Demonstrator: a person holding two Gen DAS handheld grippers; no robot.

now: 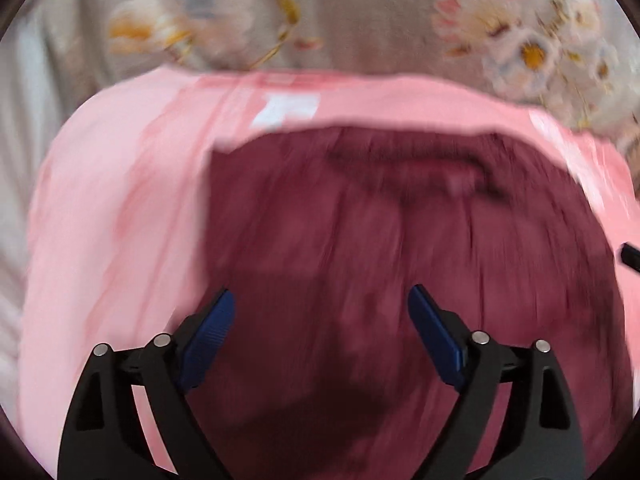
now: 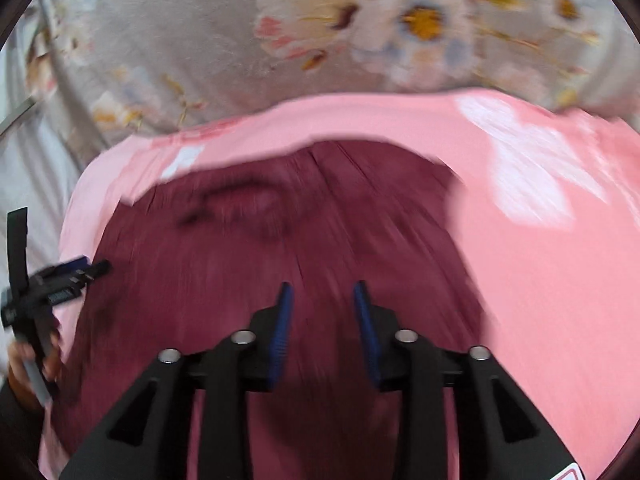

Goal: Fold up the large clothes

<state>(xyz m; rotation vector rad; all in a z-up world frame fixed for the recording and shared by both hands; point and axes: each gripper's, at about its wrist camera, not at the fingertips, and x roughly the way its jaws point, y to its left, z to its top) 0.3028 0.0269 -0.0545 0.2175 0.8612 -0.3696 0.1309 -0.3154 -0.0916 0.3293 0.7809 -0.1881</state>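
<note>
A dark maroon garment lies spread flat on a pink cloth, both blurred. Its far edge has a darker curved seam. My left gripper hovers over the garment's near part with its blue pads wide apart and nothing between them. In the right wrist view the same maroon garment fills the middle. My right gripper is above it, jaws apart by a narrower gap, with no cloth pinched. The left gripper shows at the left edge, held by a person's hand.
The pink cloth has white printed patches and extends past the garment on both sides. It lies on a grey floral bedspread that fills the far part of both views. A pale surface shows at the far left.
</note>
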